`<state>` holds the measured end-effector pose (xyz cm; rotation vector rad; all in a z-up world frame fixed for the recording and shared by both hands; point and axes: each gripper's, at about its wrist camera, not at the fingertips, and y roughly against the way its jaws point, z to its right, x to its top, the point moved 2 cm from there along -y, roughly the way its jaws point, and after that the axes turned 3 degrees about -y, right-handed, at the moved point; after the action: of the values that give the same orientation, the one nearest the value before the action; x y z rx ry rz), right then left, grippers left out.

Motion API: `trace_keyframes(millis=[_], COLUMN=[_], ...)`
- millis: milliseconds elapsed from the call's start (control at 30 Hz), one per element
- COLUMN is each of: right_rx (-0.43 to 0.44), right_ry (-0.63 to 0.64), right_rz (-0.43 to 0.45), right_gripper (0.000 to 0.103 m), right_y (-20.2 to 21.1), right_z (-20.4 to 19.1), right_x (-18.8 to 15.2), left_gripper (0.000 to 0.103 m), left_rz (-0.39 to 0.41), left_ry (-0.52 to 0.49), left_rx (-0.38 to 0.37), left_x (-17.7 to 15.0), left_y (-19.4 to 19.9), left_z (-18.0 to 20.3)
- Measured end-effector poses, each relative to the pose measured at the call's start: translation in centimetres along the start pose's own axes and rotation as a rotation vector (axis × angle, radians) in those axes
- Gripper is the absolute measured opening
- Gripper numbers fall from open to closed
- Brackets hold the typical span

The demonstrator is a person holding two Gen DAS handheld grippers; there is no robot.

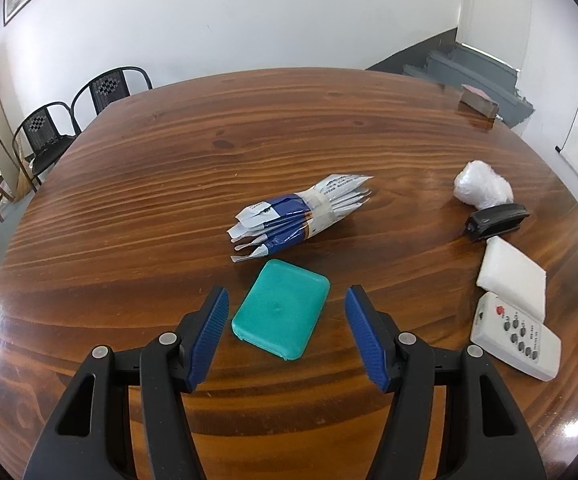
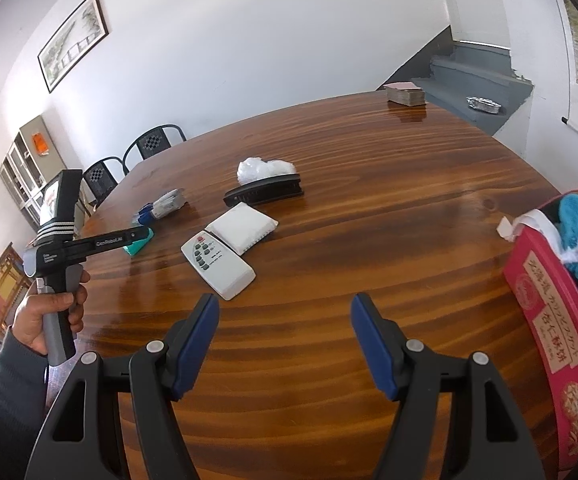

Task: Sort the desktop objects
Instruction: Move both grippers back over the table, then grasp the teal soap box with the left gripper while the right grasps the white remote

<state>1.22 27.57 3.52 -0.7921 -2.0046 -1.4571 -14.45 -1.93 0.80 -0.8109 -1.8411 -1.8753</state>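
left wrist view: our left gripper (image 1: 287,338), fingers spread, straddles the teal case (image 1: 281,309) (untouched). next we close; right gripper (image 2: 285,346) gapes empty.

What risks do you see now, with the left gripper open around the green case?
The flat teal case lies low on the glossy table, so the left gripper may slide over it. The sachet bundle lies just behind and might be pushed. The red box sits at the table edge.
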Motion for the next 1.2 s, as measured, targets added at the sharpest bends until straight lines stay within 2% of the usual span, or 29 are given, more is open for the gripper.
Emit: trace_keyframes(millis=[233,300,333,733,1033,1200], right_rx=[0.015,0.021,0.022,0.061,0.079,0.091], right_ry=[0.027,0.04,0.052,0.192,0.171,0.218], right_rz=[-0.024,-0.032,-0.036,-0.131,-0.213,-0.229], right_gripper=[0.072,0.072,0.072,0.072,0.072,0.072], right_y=[-1.5,-2.1,-2.4,-7.9,-11.5,-11.8], right_z=[-1.0,-1.5,-1.8,-5.1,-4.4,-5.6], right_x=[0.7,1.0,1.2,2.3,3.0,2.5], left_gripper=[0.064,0.054,0.043,0.043,0.043,0.043], left_rz=[-0.004,-0.006,-0.009,0.007,0.036,0.04], left_ry=[-0.028,-0.036,-0.041,-0.056,-0.086,-0.082], left_rx=[-0.006,-0.004,-0.012,-0.055,-0.082,-0.086], left_x=[-0.3,-0.3,-0.3,-0.1,0.2,0.2], left_y=[-0.4,-0.5,-0.5,1.3,2.8,3.3], left_z=[0.3,0.5,0.6,2.0,3.6,3.8])
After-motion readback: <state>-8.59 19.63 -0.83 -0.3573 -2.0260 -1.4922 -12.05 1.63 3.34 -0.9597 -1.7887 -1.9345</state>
